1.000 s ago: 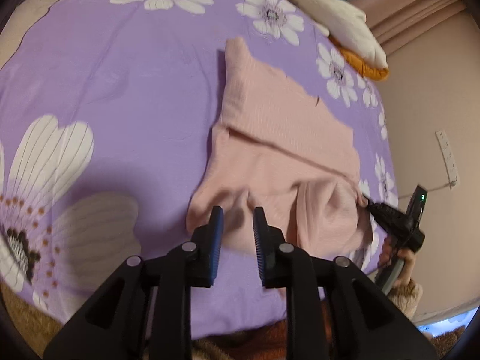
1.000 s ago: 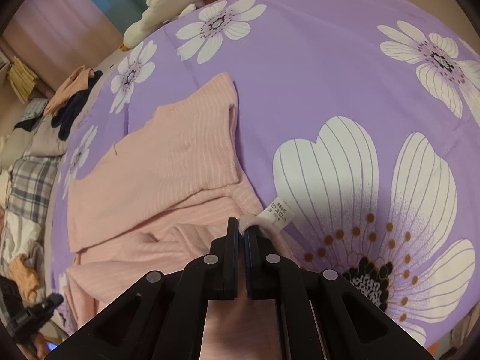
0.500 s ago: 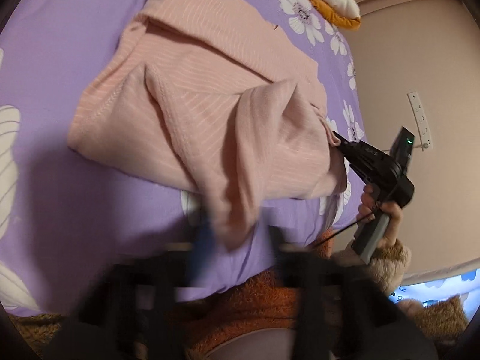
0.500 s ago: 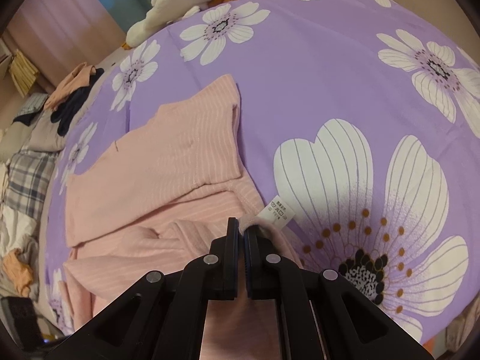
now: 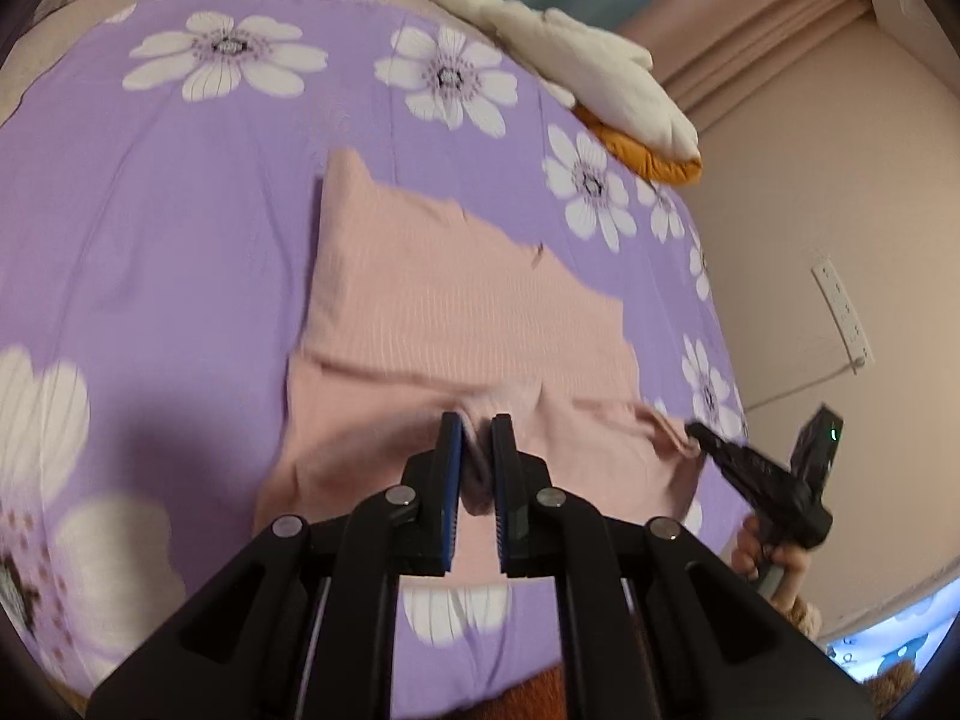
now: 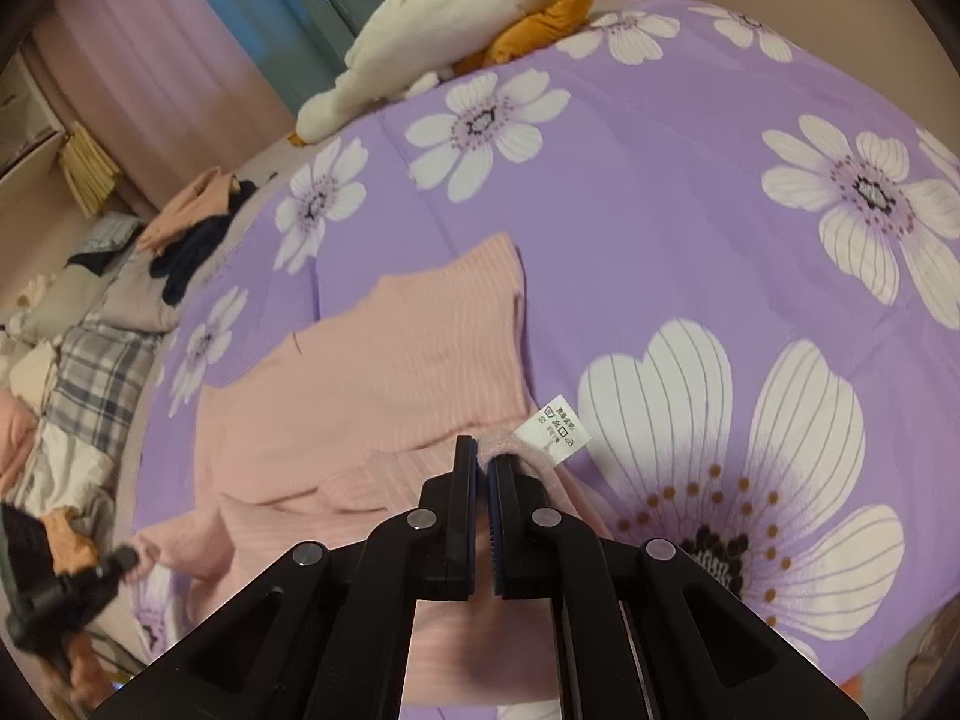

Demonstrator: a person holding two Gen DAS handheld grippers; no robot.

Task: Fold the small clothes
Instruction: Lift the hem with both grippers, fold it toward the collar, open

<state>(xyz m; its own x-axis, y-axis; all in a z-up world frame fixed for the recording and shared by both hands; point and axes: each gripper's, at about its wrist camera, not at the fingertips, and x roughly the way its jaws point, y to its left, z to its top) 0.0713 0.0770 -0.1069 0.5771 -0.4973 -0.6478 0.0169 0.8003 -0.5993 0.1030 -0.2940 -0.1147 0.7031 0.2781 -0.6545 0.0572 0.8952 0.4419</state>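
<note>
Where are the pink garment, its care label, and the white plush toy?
pink garment (image 5: 456, 312): left wrist view, flat folded upper panel.
care label (image 6: 557, 427): right wrist view, middle of the white tag.
white plush toy (image 6: 444, 18): right wrist view, its cream body at the bed's far edge.

We see a pink garment (image 5: 456, 324) of soft, finely ribbed matt knit, its papery white care label (image 6: 555, 427) printed, on a smooth matt purple floral bedsheet (image 5: 180, 228); both grippers look matt black plastic.
</note>
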